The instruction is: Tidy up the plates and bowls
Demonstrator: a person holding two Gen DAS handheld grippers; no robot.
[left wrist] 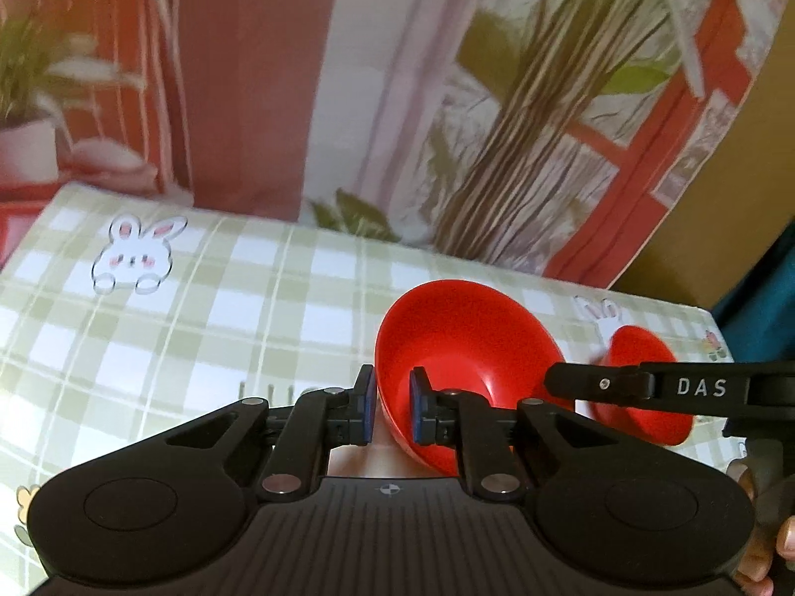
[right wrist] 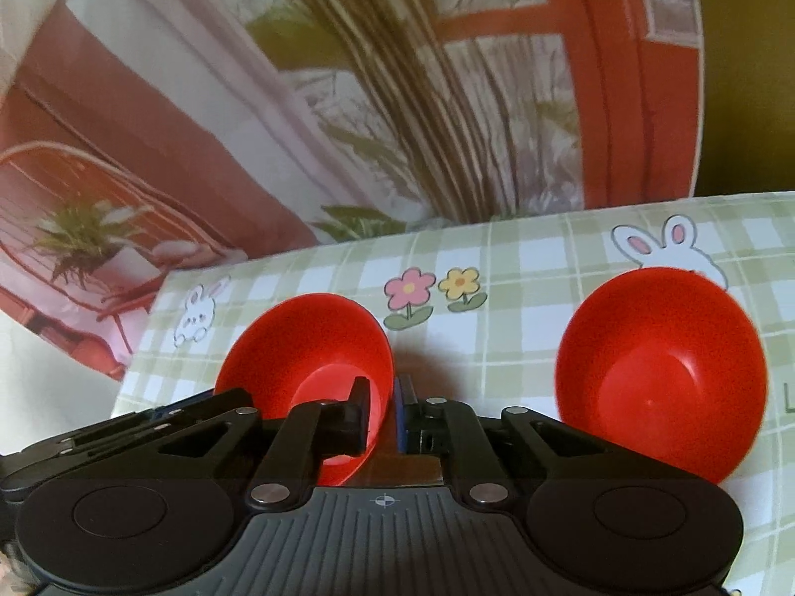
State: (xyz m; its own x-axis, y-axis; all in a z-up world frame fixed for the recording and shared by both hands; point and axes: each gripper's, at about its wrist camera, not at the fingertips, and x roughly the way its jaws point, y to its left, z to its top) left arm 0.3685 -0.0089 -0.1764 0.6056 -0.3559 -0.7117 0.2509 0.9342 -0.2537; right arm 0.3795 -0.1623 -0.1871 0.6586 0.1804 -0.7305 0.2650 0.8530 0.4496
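My left gripper (left wrist: 390, 406) is shut on the left rim of a red bowl (left wrist: 462, 347), one pad inside and one outside, and holds it tilted over the checked tablecloth (left wrist: 198, 328). The right gripper's arm marked DAS (left wrist: 646, 387) crosses in front of a second red bowl (left wrist: 641, 397) at the right. In the right wrist view, my right gripper (right wrist: 382, 414) is shut on the right rim of the same held bowl (right wrist: 308, 347). The other red bowl (right wrist: 661, 372) sits tilted on the cloth to the right, apart from both grippers.
The green and white checked cloth (right wrist: 521, 258) carries rabbit and flower drawings. A printed backdrop (left wrist: 447, 99) with plants and a red frame stands right behind the table. A brown board (left wrist: 720, 198) and the table's right edge lie at far right.
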